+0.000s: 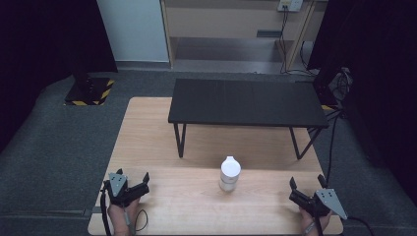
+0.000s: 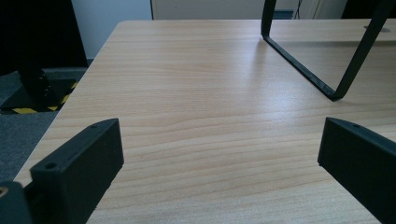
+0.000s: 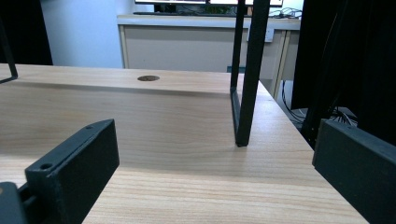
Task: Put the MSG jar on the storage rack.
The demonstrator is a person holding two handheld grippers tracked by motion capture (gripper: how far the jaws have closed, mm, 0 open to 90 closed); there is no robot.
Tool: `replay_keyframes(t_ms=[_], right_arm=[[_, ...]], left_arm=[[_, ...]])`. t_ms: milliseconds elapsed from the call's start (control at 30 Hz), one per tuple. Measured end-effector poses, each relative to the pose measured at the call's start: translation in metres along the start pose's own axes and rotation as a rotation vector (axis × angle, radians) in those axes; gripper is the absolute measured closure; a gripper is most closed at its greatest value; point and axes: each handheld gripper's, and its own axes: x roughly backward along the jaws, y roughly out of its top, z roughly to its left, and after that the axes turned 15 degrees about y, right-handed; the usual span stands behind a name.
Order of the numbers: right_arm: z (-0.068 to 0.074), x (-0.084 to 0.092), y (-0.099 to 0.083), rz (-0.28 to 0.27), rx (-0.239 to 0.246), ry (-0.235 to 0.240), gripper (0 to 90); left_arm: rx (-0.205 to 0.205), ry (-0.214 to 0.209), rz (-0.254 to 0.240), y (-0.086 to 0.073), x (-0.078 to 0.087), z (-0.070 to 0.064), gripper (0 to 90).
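Pre-reach: left claw (image 1: 133, 182) & right claw (image 1: 307, 189) both released, empty, resting on worktop (image 1: 147, 128). White bottle (image 1: 229, 173), prob. capped, between claws, well apart. Next: reach inward, straddle bottle.

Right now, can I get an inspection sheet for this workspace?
Surface: light wooden table, bare and dry.
Job's things: white bottle upright near the front middle, untouched.
Clutter: black rack on thin legs at the back of the table.
Grippers: left gripper and right gripper at the front corners, both open, holding nothing.
Cables: one trails from each gripper; more by the wall socket.
Surroundings: grey carpet, wooden cabinet, striped stand base.
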Motion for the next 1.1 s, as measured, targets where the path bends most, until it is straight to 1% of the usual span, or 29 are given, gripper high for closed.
replay_keyframes(t_ms=[400,600,667,700,767,833,900,967,1033,1067,1100], right_arm=[[0.0,0.0,0.0,0.002,0.001,-0.002,0.8],[0.005,0.0,0.003,-0.008,-0.018,-0.032,0.6],[0.012,0.001,0.006,0.004,-0.01,-0.051,0.7],[0.018,0.002,0.007,0.003,0.003,-0.06,0.6],[0.027,0.002,0.011,0.012,0.026,-0.061,0.7],[0.038,0.003,0.015,0.005,0.032,-0.054,0.6],[0.05,0.002,0.019,0.005,0.042,-0.062,0.6],[0.061,0.001,0.021,0.0,0.047,-0.052,0.6],[0.074,0.0,0.023,0.001,0.073,-0.049,0.6],[0.081,-0.001,0.024,0.003,0.084,-0.038,0.6],[0.084,-0.001,0.025,0.003,0.083,-0.037,0.6]], left_arm=[[0.002,0.0,0.001,0.0,0.0,0.0,0.0],[0.006,-0.003,0.001,0.0,-0.001,0.001,0.0],[0.013,-0.004,-0.002,-0.001,-0.001,0.001,0.0],[0.015,-0.005,-0.001,-0.001,-0.001,0.002,0.0],[0.018,-0.006,-0.003,-0.001,-0.001,0.002,0.0],[0.022,-0.009,-0.005,-0.001,-0.001,0.003,0.0],[0.025,-0.01,-0.007,-0.002,-0.001,0.003,0.0],[0.031,-0.012,-0.009,-0.002,-0.001,0.004,0.0],[0.041,-0.014,-0.013,-0.003,-0.001,0.005,0.0],[0.043,-0.014,-0.014,-0.003,-0.001,0.005,0.0],[0.045,-0.014,-0.015,-0.003,-0.001,0.005,0.0]])
